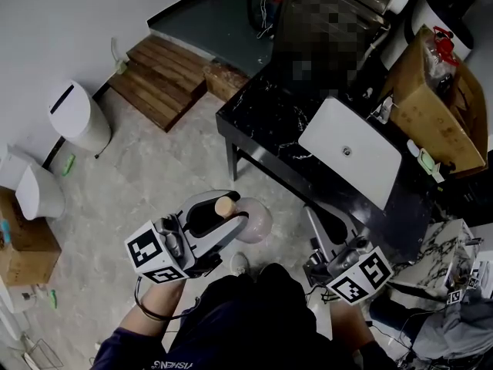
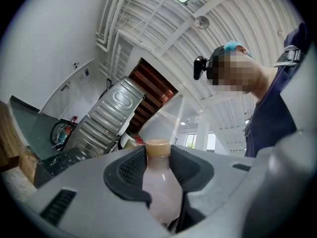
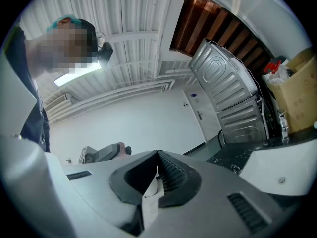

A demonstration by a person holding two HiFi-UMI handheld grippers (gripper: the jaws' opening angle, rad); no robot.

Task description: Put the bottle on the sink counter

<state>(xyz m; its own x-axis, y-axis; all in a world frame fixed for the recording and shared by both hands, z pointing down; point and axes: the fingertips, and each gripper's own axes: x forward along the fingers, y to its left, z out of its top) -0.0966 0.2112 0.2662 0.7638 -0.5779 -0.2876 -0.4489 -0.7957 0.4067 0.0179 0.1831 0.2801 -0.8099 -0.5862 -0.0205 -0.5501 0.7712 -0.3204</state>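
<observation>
Left gripper (image 2: 158,162) is clamped on the bottle (image 2: 161,188) - pads press its upper body just under the tan cap, pinkish liquid inside. Bottle's long axis runs up-down between the jaws, cap on top, so it is carried roughly upright. Right gripper (image 3: 157,156) has its jaws together with nothing between them.

Key relation: the sink counter (image 1: 258,122), black and marbled, lies ahead and to the right of the held bottle in the head view, well apart from it, with open floor between. The white basin (image 1: 350,151) sits in the right half of the counter. The bare dark top left of the basin is the part nearest the left gripper. The far right end is crowded by a cardboard box (image 1: 435,106) and small items.

The right gripper hangs closer to the counter's front edge than the left, but it is empty, so the carrying hand is the farther one. Judgement: the step in hand is the carry, placing not yet done. The next move likely calls for a reach up and right in the head view to the bare top left of the basin, keeping the bottle's axis vertical so its base lands flat - a tilt at release could tip it, since the grip sits high on the bottle
</observation>
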